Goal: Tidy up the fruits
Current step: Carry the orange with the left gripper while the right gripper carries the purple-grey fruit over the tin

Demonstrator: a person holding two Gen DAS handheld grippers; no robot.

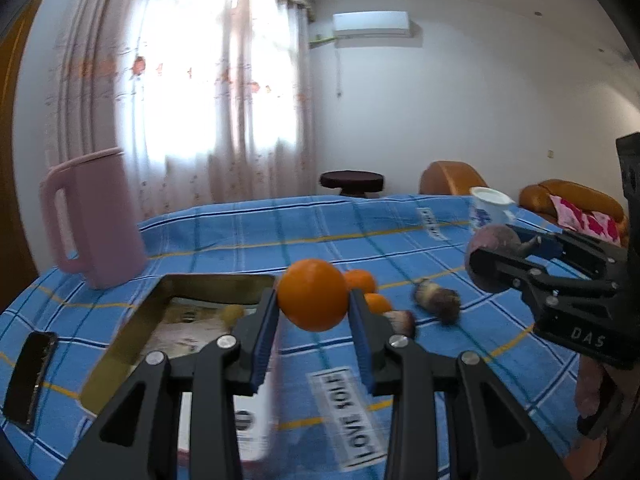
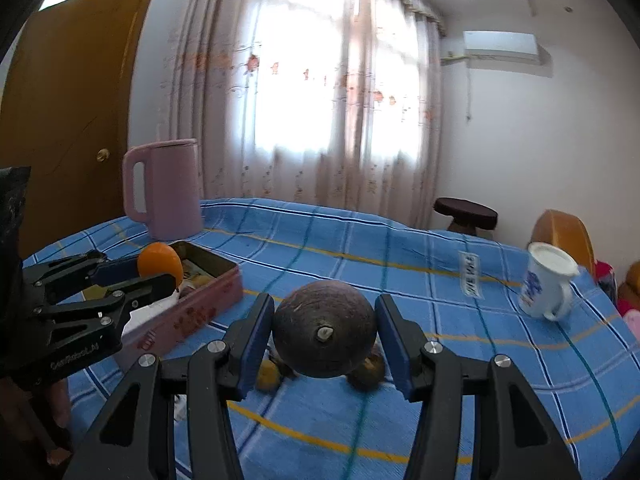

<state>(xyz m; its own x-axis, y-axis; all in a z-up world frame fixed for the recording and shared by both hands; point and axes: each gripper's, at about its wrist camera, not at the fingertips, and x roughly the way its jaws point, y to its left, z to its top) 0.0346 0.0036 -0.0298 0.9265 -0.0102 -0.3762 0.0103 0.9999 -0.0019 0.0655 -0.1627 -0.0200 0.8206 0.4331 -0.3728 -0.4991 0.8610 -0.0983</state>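
Left gripper (image 1: 314, 312) clamps orange (image 1: 313, 294) beside tin (image 1: 120, 344); right gripper (image 2: 324, 336) grips brown fruit (image 2: 324, 330) above table (image 2: 440, 380). Ease your squeeze early, round fruit rolls away.

Orange (image 1: 313, 294) clamped between the blue pads of the left gripper (image 1: 314, 322), held above the blue plaid surface (image 1: 248, 236), open tin box (image 1: 120, 344) just left, two smaller oranges (image 1: 360, 280) behind, right gripper (image 1: 494, 256) closed on a dark round fruit (image 1: 490, 254), pink kettle (image 1: 92, 216) far left.
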